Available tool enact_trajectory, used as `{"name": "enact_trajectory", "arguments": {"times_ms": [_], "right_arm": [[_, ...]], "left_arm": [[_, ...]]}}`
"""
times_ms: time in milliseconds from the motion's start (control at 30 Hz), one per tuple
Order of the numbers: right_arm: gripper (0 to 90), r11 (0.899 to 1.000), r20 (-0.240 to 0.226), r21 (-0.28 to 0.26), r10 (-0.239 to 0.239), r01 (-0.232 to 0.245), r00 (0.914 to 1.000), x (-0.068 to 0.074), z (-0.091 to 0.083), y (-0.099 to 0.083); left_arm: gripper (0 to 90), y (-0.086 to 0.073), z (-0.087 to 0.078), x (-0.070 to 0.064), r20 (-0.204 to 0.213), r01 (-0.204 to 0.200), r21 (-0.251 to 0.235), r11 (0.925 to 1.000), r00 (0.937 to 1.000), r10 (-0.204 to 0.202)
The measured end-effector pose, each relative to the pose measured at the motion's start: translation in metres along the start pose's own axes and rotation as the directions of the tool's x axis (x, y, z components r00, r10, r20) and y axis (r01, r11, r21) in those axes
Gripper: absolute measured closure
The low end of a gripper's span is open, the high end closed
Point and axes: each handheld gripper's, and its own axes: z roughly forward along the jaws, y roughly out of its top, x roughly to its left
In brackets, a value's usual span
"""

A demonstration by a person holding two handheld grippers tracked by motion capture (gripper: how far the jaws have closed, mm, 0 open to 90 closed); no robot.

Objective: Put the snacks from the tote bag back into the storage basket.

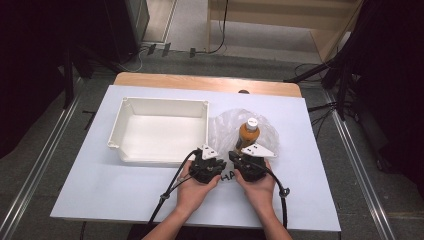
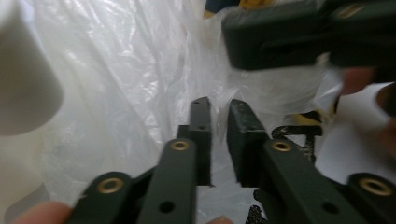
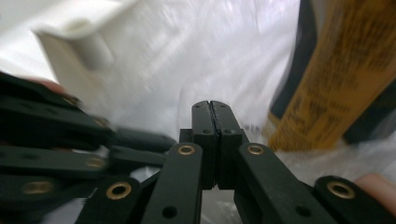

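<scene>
So the table (image 1: pixel 150 200) is covered with a white sheet, a strip of bare wood left showing along the far edge, and dark floor, cables and a pale wooden unit can be made out beyond it. A white bin (image 1: pixel 160 131) is parked left of centre toward the far edge, nothing inside. Just right of it a clear bag (image 1: pixel 225 127) is spread out, with an amber bottle (image 1: pixel 248 134) standing upright in it, white cap on top. The bag is probably going to be handled as thin, soft, slippery film, super light, so it should be pinched at a loose fold on its near edge, not grabbed flat; the bottle looks stiff and a bit top-heavy, easily tipped if the film gets tugged. The left gripper (image 2: pixel 218 119) is held at the bag's near edge, jaws nearly together with a narrow gap, film around them. The right gripper (image 3: pixel 215 120) is pressed fully together, seemingly on nothing, just beside the bottle.
</scene>
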Motion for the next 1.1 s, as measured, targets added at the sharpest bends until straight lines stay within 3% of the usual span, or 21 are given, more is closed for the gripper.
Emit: {"name": "enact_trajectory", "arguments": {"times_ms": [100,200,267,333,433,500,600,667,767,967,1100], "right_arm": [[90.0,0.997,0.009,0.070,0.034,-0.034,0.9994,-0.005,0.008,-0.004],[90.0,0.993,0.017,0.106,0.052,-0.053,0.9985,-0.007,0.011,-0.003],[90.0,0.990,0.025,0.128,0.053,-0.056,0.9983,-0.007,0.014,-0.004],[90.0,0.989,0.024,0.131,0.059,-0.061,0.9980,-0.007,0.014,-0.004],[90.0,0.990,0.021,0.122,0.073,-0.075,0.9972,-0.008,0.012,-0.004],[90.0,0.992,0.019,0.099,0.073,-0.074,0.9972,-0.008,0.009,-0.005],[90.0,0.998,0.001,0.038,0.059,-0.059,0.9983,-0.008,0.000,-0.006],[89.0,0.999,0.013,0.010,0.032,-0.032,0.9994,-0.007,-0.006,-0.007],[85.1,0.998,0.002,-0.056,0.036,-0.035,0.9994,-0.009,-0.020,-0.005],[70.7,0.981,0.059,-0.195,0.021,-0.009,0.9980,-0.010,-0.052,0.009],[61.2,0.969,0.091,-0.248,0.026,-0.002,0.9955,-0.013,-0.066,0.020]], "left_arm": [[64.8,-0.001,-0.007,0.000,0.010,-0.008,-0.048,0.9988,0.9999,0.008],[53.4,0.001,-0.014,-0.002,0.011,-0.006,-0.101,0.9948,0.9999,0.007],[51.3,0.004,-0.015,-0.003,0.011,0.001,-0.121,0.9926,0.9999,0.000],[52.4,0.007,-0.010,-0.003,-0.016,-0.007,-0.096,0.9953,0.9999,0.006],[60.9,0.005,0.000,0.000,-0.037,-0.002,-0.033,0.9994,0.9993,0.001],[67.7,0.003,0.004,0.001,-0.038,-0.001,0.012,0.9999,0.9993,0.002],[77.7,0.002,0.006,0.000,-0.048,-0.020,0.030,0.9994,0.9986,0.022],[83.9,0.002,0.008,0.000,-0.042,-0.008,0.048,0.9988,0.9991,0.010],[89.3,0.002,0.009,0.001,-0.039,-0.002,0.051,0.9987,0.9992,0.004],[90.0,0.001,0.009,-0.002,-0.061,-0.020,0.048,0.9986,0.9979,0.023],[90.0,0.001,0.010,-0.003,-0.063,-0.021,0.043,0.9988,0.9977,0.024]]}}
